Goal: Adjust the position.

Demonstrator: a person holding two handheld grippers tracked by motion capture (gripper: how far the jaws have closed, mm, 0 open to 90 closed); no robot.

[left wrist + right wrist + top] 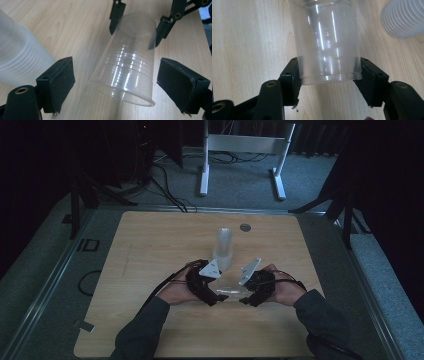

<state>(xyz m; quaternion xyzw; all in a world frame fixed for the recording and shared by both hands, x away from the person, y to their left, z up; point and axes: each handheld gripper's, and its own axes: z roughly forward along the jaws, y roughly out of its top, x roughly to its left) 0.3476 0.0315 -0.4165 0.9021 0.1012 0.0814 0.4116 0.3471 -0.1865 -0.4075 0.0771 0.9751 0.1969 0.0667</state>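
- Clear plastic cup (126, 61) is held off the tabletop (150, 250) between my two hands, lying roughly level, long axis running from one hand-held gripper to the other.
- Right hand-held gripper (328, 75): jaws clamped on the cup's narrow base end, one pad on each side wall. In the left gripper view the same jaws pinch the far end of the cup.
- Left hand-held gripper (116, 85): jaws spread wide, one pad on either side of the cup's open rim, both clear of the wall. The rim sits between the pads but closer to the pad on the right in that view.
- High view: left hand-held gripper (212, 292) and right hand-held gripper (247, 297) face each other near the front-centre of the tabletop, cup spanning the gap.
- Stack of nested cups (223, 247) stands upright just behind the left hand, well within reach; seen close at the left edge of the left gripper view (20, 62).
- Judgement: the right side alone carries the cup now. The next move turns on that grip and on the cup's mouth pointing toward the left hand.
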